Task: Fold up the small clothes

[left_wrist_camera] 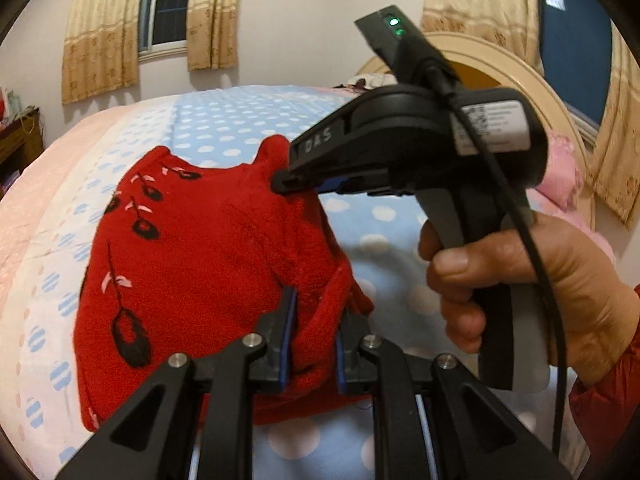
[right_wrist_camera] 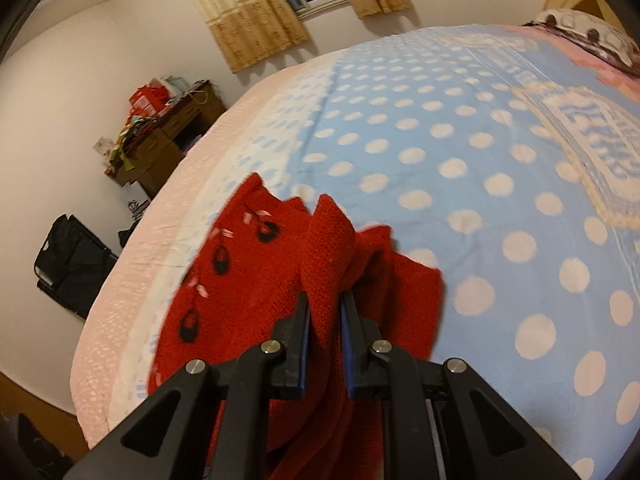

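Note:
A small red knitted garment [left_wrist_camera: 192, 264] with black and pink flower marks hangs lifted above the bed. My left gripper [left_wrist_camera: 316, 312] is shut on a bunched fold of its near edge. My right gripper [left_wrist_camera: 284, 182], seen from the side in the left wrist view with a hand on its handle, pinches the garment's upper edge. In the right wrist view the right gripper [right_wrist_camera: 325, 312] is shut on a ridge of the red garment [right_wrist_camera: 248, 276], which drapes down to the left.
The bed [right_wrist_camera: 460, 184] has a light blue cover with white dots and a pink border [right_wrist_camera: 132, 280]. A wooden headboard [left_wrist_camera: 516, 76] and pink pillow [left_wrist_camera: 564, 172] lie to the right. A cluttered dresser [right_wrist_camera: 168, 136] and black bag [right_wrist_camera: 68, 264] stand beside the bed.

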A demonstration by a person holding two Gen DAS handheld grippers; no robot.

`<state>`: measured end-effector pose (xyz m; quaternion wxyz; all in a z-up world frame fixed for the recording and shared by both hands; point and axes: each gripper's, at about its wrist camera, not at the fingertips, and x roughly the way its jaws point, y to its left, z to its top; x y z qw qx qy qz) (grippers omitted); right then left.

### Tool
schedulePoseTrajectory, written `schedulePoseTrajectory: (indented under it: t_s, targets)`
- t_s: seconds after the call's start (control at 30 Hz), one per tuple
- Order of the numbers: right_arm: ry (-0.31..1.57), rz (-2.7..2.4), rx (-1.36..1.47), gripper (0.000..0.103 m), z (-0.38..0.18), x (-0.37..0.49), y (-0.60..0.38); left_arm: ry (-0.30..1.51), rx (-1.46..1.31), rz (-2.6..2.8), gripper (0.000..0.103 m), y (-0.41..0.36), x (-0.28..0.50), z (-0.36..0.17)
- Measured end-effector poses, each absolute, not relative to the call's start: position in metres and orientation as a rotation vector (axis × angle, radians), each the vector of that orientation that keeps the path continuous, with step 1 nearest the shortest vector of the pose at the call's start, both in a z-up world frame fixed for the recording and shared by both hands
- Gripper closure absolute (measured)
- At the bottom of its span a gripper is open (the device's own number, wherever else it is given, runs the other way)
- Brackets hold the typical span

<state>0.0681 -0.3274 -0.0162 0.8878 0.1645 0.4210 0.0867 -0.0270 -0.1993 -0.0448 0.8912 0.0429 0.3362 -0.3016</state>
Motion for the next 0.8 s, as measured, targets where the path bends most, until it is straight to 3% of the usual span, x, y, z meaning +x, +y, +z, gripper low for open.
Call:
schedulePoseTrajectory:
  t_s: [0.13, 0.2, 0.3, 0.33, 0.37, 0.47, 0.6, 0.67, 0.7, 0.8]
  targets:
    - [0.893, 0.128, 0.34, 0.09, -0.036, 0.066, -0.333, 0.712, 0.131, -0.639, 0.085, -0.208, -0.029, -0.049]
    - [0.888, 0.116, 0.357, 0.09, -0.044, 0.066, -0.336, 0.71, 0.15, -0.658, 0.077, -0.207, -0.032, -0.045]
    - [0.865, 0.081, 0.385, 0.089, -0.048, 0.067, -0.344, 0.73, 0.147, -0.751, 0.047, -0.188, -0.038, -0.034]
    - [0.854, 0.057, 0.362, 0.088, -0.047, 0.066, -0.345, 0.735, 0.142, -0.763, 0.032, -0.183, -0.038, -0.031]
    - [0.848, 0.041, 0.353, 0.083, -0.046, 0.064, -0.347, 0.738, 0.132, -0.764, 0.023, -0.174, -0.041, -0.026]
    - [0.833, -0.017, 0.432, 0.07, -0.037, 0.047, -0.365, 0.72, 0.107, -0.763, 0.016, -0.137, -0.051, -0.016]
    - [0.795, 0.054, 0.594, 0.066, -0.021, 0.0, -0.372, 0.71, 0.095, -0.642, 0.016, -0.089, -0.039, -0.021]
    - [0.76, 0.106, 0.652, 0.045, -0.014, -0.027, -0.363, 0.735, 0.06, -0.609, 0.016, -0.073, -0.033, -0.026]
    - [0.737, 0.134, 0.667, 0.04, -0.011, -0.04, -0.356, 0.762, 0.031, -0.584, 0.016, -0.063, -0.028, -0.03]
    - [0.708, 0.188, 0.673, 0.036, -0.006, -0.066, -0.332, 0.825, -0.047, -0.538, 0.016, -0.044, -0.02, -0.039]
